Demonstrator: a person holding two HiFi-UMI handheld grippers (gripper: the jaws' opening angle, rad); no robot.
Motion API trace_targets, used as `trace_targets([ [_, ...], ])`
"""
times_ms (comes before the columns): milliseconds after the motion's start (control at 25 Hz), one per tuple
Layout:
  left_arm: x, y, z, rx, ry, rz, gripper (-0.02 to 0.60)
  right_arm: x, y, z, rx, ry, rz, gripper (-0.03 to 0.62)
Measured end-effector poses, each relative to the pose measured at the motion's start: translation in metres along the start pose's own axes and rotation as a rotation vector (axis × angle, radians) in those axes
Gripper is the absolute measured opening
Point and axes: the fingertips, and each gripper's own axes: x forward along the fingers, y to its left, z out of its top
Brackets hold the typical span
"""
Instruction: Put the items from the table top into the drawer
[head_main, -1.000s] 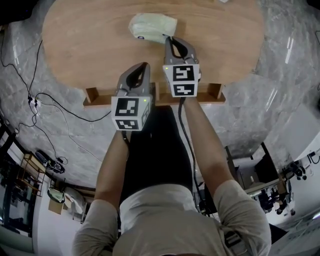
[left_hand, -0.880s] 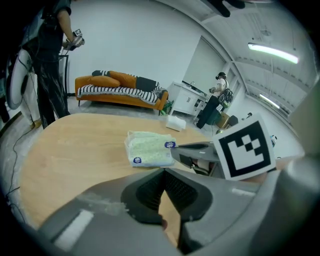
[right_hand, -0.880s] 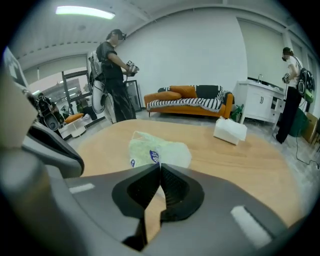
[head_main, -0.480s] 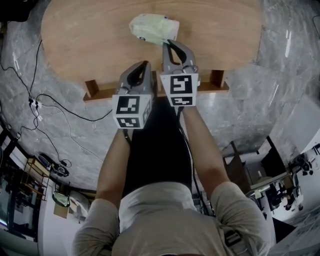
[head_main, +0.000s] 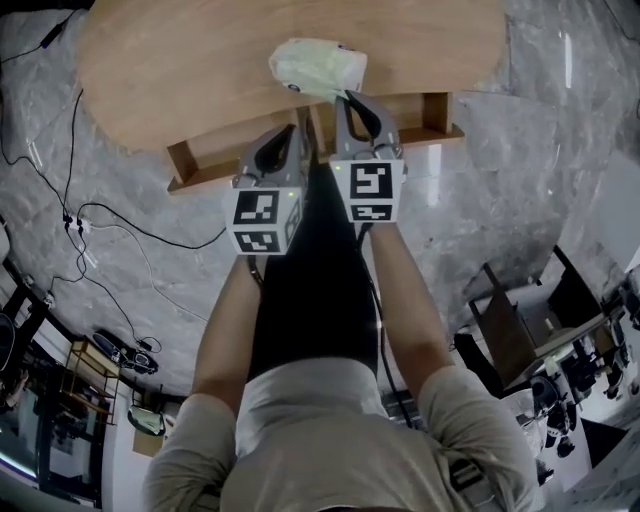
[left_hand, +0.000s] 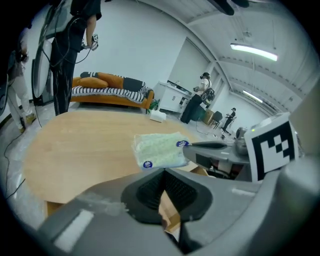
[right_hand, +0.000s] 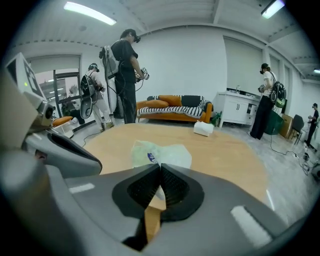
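Observation:
A pale green packet (head_main: 318, 66) with blue stickers lies on the round wooden table (head_main: 180, 70) near its front edge. It also shows in the left gripper view (left_hand: 159, 149) and as the same packet (right_hand: 160, 154) in the right gripper view. Under that edge a wooden drawer (head_main: 200, 170) stands pulled out. My left gripper (head_main: 293, 130) and right gripper (head_main: 348, 97) are side by side with their tips over the drawer's front board, just short of the packet. Both are shut, left (left_hand: 164, 171) and right (right_hand: 160, 167), and I see nothing between the pads.
A white box (right_hand: 203, 128) sits at the table's far side. Black cables (head_main: 110, 235) trail over the grey floor at left and a chair (head_main: 510, 340) stands at right. Several people stand beyond the table, near an orange sofa (left_hand: 107, 90).
The drawer has come further out from under the table. Both grippers have drawn back toward the person with it. The packet lies where it was.

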Motion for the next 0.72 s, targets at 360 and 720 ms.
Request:
trace_targets([
  [360,-0.022,-0.033,-0.054,0.042,0.041,-0.08,0.02,-0.065,0.019,-0.058,0.072,0.034,-0.079,0.008],
  [720,-0.005,-0.071,-0.085,0.066,0.079,-0.126,0.02,-0.099,-0.009,-0.105,0.049,0.099,-0.122,0.008],
])
